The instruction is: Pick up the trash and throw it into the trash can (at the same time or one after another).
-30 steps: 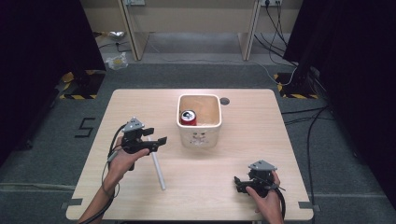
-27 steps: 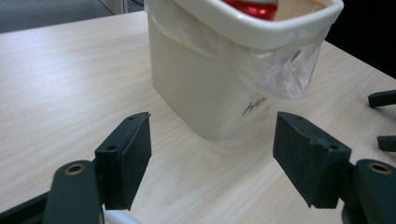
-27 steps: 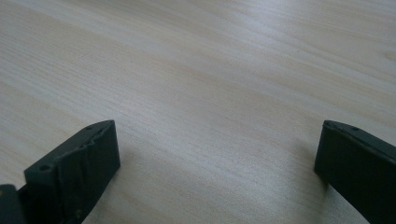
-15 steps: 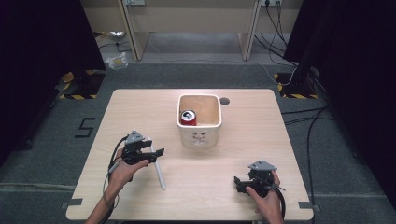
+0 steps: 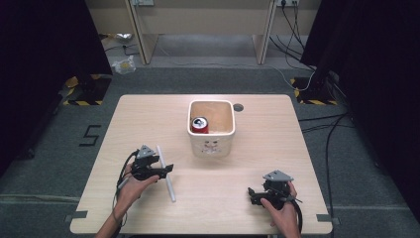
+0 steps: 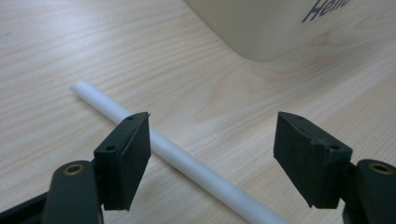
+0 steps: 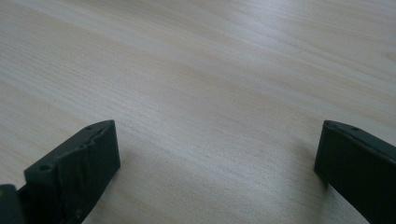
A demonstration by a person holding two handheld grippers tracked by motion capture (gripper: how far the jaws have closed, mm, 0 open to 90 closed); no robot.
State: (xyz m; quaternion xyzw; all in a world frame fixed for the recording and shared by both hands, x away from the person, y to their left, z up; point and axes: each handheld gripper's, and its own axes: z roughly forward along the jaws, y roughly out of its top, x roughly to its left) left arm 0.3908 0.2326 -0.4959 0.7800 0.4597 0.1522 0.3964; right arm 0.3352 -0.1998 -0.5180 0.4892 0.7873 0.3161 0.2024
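Just one tube [image 5: 165,173] — one can [image 5: 199,124], one bin [image 5: 212,145].

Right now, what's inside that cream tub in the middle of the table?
A red drink can stands in the cream tub, against its left wall, silver top up. Bare brownish floor shows beside it. The near wall hides the can's lower part and the floor's front strip.

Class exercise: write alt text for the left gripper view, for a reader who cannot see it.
Two open black jaws of the left gripper hover over a white tube lying diagonally on a wooden table. A cream bin stands behind.
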